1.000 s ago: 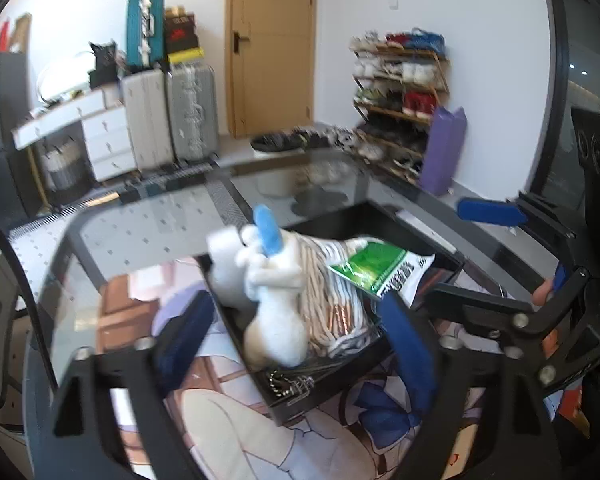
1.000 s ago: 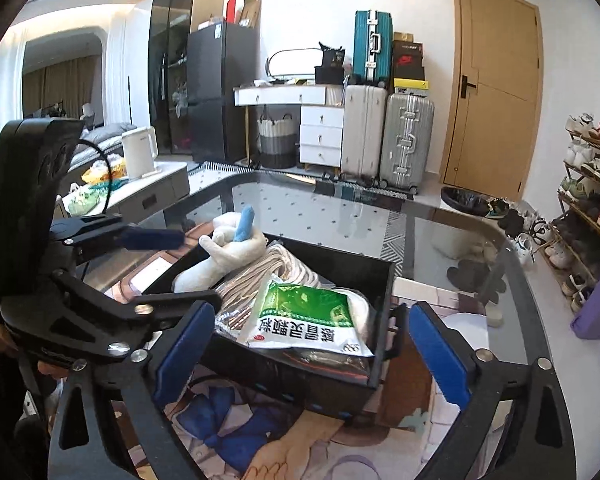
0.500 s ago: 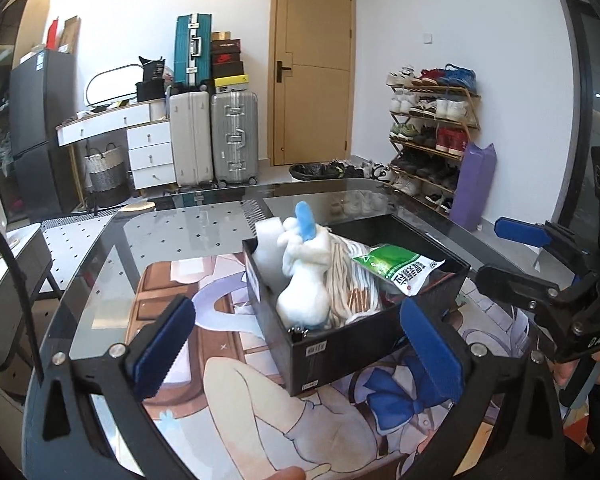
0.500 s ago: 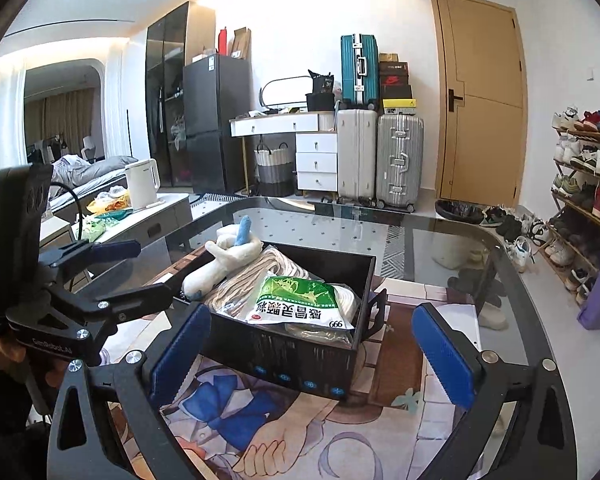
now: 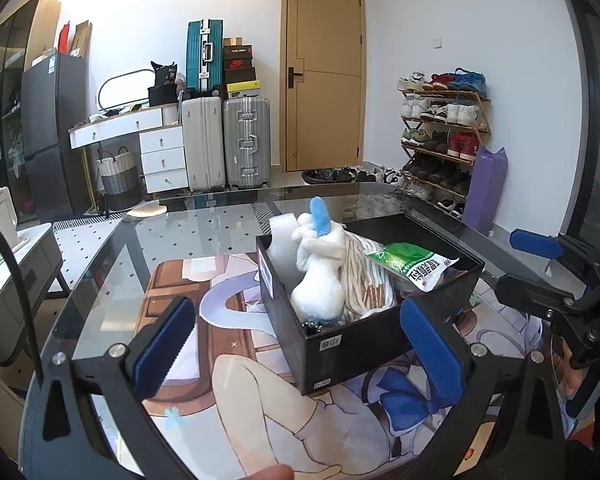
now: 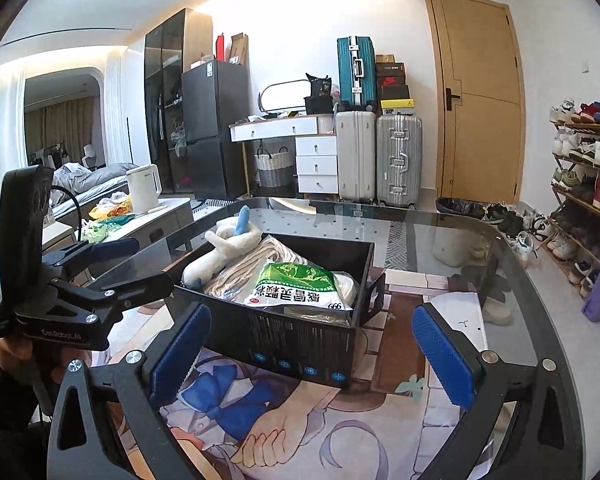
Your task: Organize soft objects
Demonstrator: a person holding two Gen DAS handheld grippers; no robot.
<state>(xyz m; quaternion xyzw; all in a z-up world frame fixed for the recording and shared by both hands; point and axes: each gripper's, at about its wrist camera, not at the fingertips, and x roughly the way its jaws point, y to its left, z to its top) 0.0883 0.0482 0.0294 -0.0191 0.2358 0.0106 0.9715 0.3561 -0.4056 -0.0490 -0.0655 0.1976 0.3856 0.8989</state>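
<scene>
A glass table (image 5: 112,264) carried a black box (image 5: 364,340) at centre. Inside lay a white plush (image 5: 320,276) at 9 o'clock and a green bag (image 6: 296,284). Both the left gripper (image 5: 296,350) and right gripper (image 6: 312,352) hovered empty, fingers apart.

Left gripper (image 5: 298,346): black angular plastic frame, two fingers tipped with ridged blue pads (image 5: 162,348), silver screws at the joints. Right gripper (image 6: 314,354): the same build, blue textured pads (image 6: 444,360). White lettering marks each black body. Bare fingers (image 6: 8,350) wrap one handle.
</scene>
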